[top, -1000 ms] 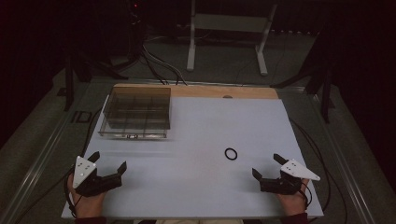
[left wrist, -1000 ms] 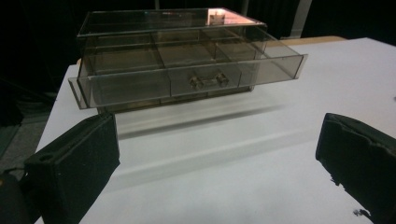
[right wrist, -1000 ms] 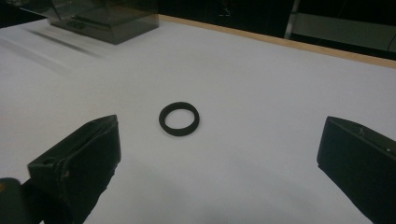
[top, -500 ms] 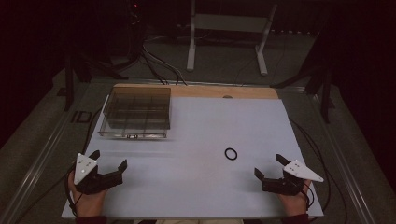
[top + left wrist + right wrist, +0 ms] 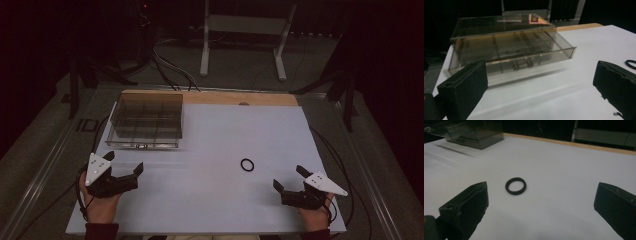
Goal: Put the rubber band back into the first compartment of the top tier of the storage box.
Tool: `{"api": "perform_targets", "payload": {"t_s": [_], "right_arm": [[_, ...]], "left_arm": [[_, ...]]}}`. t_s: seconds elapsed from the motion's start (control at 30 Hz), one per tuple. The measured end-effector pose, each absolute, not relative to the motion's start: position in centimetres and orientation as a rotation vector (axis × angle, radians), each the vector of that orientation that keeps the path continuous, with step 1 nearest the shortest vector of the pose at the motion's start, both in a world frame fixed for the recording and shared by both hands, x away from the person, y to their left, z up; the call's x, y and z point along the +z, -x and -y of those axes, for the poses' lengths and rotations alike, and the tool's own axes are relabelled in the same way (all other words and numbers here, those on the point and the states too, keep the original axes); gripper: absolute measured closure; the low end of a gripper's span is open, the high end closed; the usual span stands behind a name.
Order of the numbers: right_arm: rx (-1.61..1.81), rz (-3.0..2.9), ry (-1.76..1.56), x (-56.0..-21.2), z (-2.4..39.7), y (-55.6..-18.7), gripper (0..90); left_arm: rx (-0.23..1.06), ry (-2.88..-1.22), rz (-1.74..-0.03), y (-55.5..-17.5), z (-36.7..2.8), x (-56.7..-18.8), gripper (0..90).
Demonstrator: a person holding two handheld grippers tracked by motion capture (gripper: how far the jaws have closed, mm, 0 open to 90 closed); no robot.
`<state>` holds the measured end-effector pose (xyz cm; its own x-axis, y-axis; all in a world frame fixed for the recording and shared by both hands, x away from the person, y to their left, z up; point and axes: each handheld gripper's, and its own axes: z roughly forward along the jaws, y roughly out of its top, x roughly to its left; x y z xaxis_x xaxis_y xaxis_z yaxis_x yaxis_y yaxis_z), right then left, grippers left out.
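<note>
A small black ring (image 5: pixel 247 164) lies flat on the white table (image 5: pixel 220 135), right of centre. My right gripper (image 5: pixel 288 177) rests open near the front right, a short way behind the ring, nothing between its jaws. In the right gripper view the ring (image 5: pixel 515 186) sits ahead of my right gripper (image 5: pixel 541 195), nearer the left jaw. A clear smoky plastic box (image 5: pixel 146 120) with compartments stands at the back left, lid closed. My left gripper (image 5: pixel 124 161) is open near the front left, pointing at the box (image 5: pixel 506 45); my left gripper (image 5: pixel 541 72) holds nothing.
A wooden strip (image 5: pixel 235 98) runs along the table's far edge. Black cables (image 5: pixel 340 160) trail off both sides. A white metal stand (image 5: pixel 245 30) is on the floor beyond the table. The ring (image 5: pixel 631 64) shows at the right edge of the left gripper view.
My right gripper has drifted slightly toward the front right edge. The left gripper, ring and box have stayed put.
</note>
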<state>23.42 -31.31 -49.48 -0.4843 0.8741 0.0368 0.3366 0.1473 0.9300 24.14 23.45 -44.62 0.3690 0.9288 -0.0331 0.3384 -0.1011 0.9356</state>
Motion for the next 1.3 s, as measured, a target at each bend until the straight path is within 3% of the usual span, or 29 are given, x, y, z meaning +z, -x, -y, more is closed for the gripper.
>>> {"api": "perform_targets", "payload": {"t_s": [1.3], "right_arm": [[1.299,-1.906,-1.167,-49.4,31.2,-23.3,0.0]], "left_arm": [[0.653,-1.762,-0.961,-31.7,-14.6,-42.0,0.6]]}}
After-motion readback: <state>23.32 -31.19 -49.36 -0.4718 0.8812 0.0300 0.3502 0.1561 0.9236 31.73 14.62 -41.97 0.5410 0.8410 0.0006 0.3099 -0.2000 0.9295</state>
